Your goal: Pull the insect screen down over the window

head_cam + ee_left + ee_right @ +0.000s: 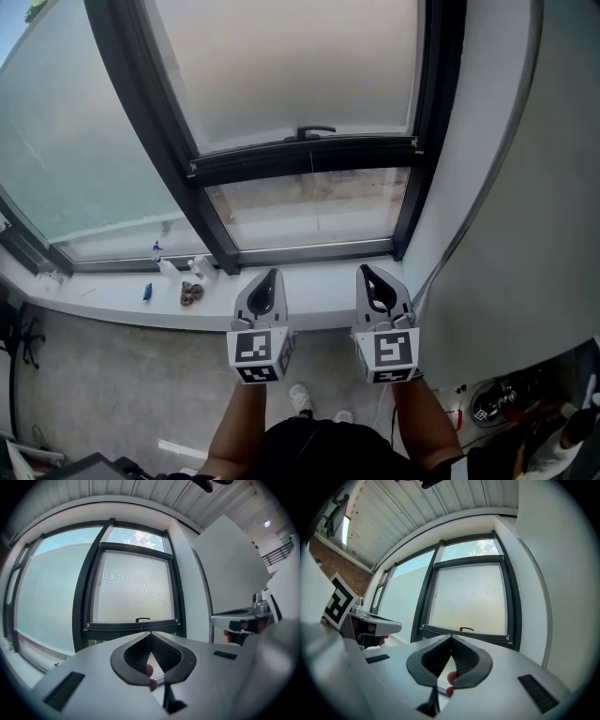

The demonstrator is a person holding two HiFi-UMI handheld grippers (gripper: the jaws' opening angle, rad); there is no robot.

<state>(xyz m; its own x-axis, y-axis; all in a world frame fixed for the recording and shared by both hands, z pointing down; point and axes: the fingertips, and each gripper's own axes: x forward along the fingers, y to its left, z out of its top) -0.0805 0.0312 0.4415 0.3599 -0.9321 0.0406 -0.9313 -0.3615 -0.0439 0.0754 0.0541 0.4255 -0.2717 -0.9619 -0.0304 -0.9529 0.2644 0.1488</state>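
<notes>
The insect screen (281, 66) hangs partway down the dark-framed window. Its dark bottom bar (309, 155) carries a small handle (314, 131), and bare glass shows below the bar. My left gripper (272, 274) and right gripper (364, 270) are held side by side over the white sill, short of the window, both shut and empty. In the left gripper view the shut left gripper (150, 633) points at the bar, below the handle (142, 619). In the right gripper view the right gripper (451, 637) sits below the handle (466, 629) and mesh (471, 602).
On the white sill (309, 291) at the left stand a spray bottle (200, 269), a small blue item (147, 292) and a brownish lump (191, 293). A white wall (525, 234) closes in on the right. Gear lies on the floor at lower right (497, 403).
</notes>
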